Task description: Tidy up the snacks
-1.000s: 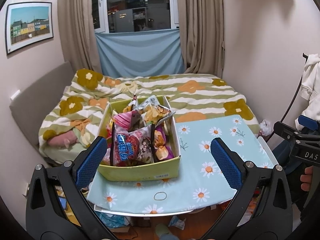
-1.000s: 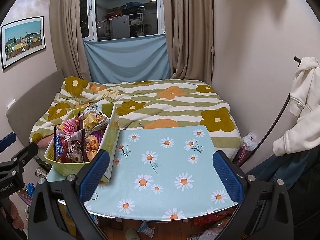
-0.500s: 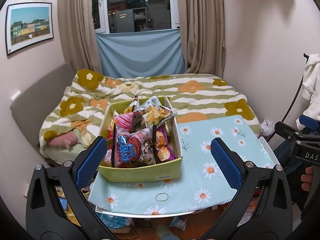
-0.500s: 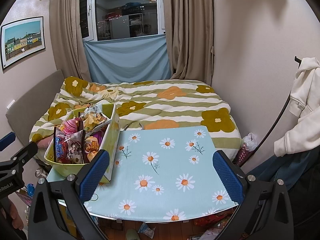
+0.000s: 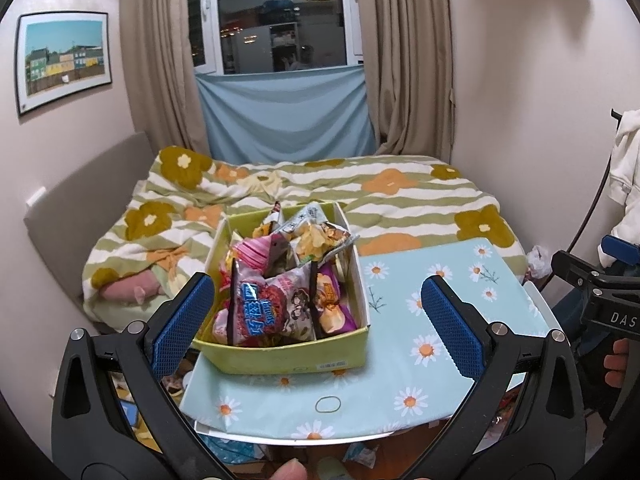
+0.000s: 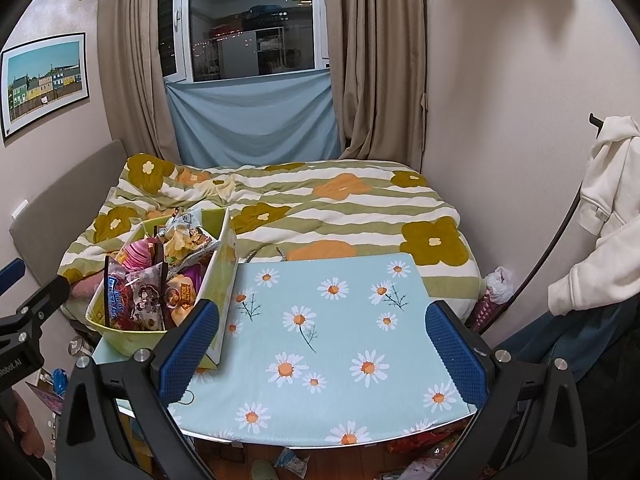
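At the far left of the room a framed picture [image 5: 64, 60] hung on the wall above a grey headboard [image 5: 84, 196], and a flowered quilt [image 6: 304, 200] covered the bed. Against the bed stood a small table [image 6: 360, 320] under a pale blue daisy cloth. On the table's left part sat a yellow-green box [image 5: 288, 354] packed with snack bags [image 5: 276, 300], among them a pink bag [image 5: 260, 250] and a chip bag [image 5: 320, 236] standing up above the rim. The left gripper [image 5: 316, 320] hovered before the box with its blue-padded fingers [image 5: 184, 324] spread wide, holding nothing; the box showed between them, untouched. A small oval ring mark [image 5: 328, 403] lay on the cloth in front of the box. Farther right, the right gripper [image 6: 320, 344] hung over the bare middle of the cloth, its fingers [image 6: 456, 356] also wide apart and empty, the box just beside its left finger. A white hooded top [image 6: 604, 208] hung at the right wall. Wrappers [image 6: 292, 458] lay on the floor under the table.
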Demonstrator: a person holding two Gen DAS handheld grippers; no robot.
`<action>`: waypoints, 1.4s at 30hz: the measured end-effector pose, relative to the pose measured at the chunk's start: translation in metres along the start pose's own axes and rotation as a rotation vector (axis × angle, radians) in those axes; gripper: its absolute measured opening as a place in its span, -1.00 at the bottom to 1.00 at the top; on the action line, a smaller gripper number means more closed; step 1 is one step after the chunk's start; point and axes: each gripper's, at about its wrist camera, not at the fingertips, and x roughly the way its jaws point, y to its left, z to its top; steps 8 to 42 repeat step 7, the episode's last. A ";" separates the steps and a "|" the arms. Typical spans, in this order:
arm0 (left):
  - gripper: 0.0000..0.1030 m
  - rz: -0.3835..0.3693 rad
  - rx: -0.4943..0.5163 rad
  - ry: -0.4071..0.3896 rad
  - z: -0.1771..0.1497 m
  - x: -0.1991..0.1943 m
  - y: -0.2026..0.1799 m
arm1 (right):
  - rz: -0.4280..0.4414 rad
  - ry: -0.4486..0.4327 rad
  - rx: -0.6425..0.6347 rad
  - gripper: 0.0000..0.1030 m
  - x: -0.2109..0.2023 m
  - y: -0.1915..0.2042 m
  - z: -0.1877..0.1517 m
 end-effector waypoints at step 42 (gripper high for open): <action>1.00 -0.022 -0.008 -0.007 0.003 0.013 0.000 | -0.006 0.010 0.000 0.99 0.008 0.002 0.002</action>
